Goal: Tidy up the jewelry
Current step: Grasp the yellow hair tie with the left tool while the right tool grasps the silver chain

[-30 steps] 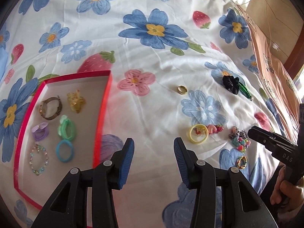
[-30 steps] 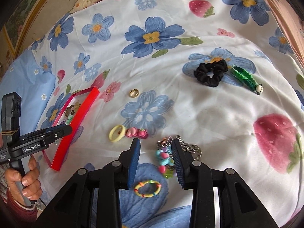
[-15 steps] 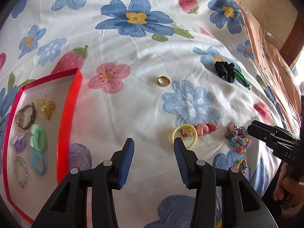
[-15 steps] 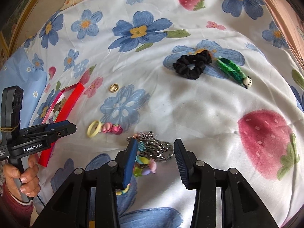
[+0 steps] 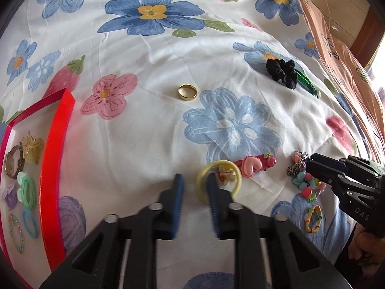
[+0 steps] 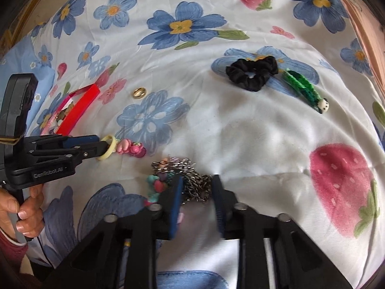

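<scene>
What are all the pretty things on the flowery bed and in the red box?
gold ring: 1, gold, loose on the sheet
scrunchie: 1, black, far right
hair clip: 1, green, touching the scrunchie
yellow hair tie: 1, pale yellow, at the left gripper
pink clip: 1, beside the hair tie
chain charm bracelet: 1, silver, colourful charms, at the right gripper
bead ring: 1, multicolour, near right
red box: 1, left; holds watch, gold piece, hair ties, bead bracelet
left gripper: black and blue, open
right gripper: open

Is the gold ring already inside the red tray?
No. In the left wrist view the gold ring lies on the floral bedsheet, well clear of the red tray, beside a pink printed flower.
</scene>
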`<action>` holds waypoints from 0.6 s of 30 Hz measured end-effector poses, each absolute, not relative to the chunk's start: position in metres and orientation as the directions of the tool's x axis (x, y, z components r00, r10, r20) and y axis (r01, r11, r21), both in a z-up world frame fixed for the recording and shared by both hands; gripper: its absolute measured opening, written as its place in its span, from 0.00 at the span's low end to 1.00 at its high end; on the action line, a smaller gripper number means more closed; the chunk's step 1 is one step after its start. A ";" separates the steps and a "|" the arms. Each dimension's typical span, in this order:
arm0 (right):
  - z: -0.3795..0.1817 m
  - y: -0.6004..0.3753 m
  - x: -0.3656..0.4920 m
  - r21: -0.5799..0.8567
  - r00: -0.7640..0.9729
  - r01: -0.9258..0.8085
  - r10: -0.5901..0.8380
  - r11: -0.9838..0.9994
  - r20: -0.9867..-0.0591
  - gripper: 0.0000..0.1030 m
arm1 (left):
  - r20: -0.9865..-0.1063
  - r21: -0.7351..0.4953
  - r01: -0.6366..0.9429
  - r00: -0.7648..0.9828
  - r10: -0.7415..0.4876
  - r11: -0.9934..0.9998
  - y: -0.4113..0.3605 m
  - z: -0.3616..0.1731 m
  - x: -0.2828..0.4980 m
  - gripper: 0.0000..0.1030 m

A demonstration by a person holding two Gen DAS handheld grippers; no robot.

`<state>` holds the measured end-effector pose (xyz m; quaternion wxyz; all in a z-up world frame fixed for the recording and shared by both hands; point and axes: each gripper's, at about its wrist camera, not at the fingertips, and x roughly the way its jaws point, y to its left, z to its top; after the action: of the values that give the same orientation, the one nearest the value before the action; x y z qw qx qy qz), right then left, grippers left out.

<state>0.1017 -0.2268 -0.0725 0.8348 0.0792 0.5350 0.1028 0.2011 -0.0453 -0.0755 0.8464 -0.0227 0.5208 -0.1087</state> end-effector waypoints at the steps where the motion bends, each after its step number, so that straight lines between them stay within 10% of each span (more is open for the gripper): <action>1: -0.073 -0.227 0.102 0.244 0.407 -0.086 0.258 0.966 -0.876 0.16 | -0.876 -0.155 0.166 0.433 -0.213 0.974 -0.046 -0.076 0.201 0.04; 18: -0.008 -0.229 0.102 0.329 0.564 -0.074 0.312 0.941 -0.765 0.06 | -0.796 -0.201 0.143 0.552 -0.247 0.969 -0.002 -0.015 0.155 0.02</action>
<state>0.1020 -0.2290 -0.0079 0.8744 0.1311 0.4539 0.1103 0.1545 -0.0016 -0.0148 0.8791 -0.0561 0.4601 -0.1109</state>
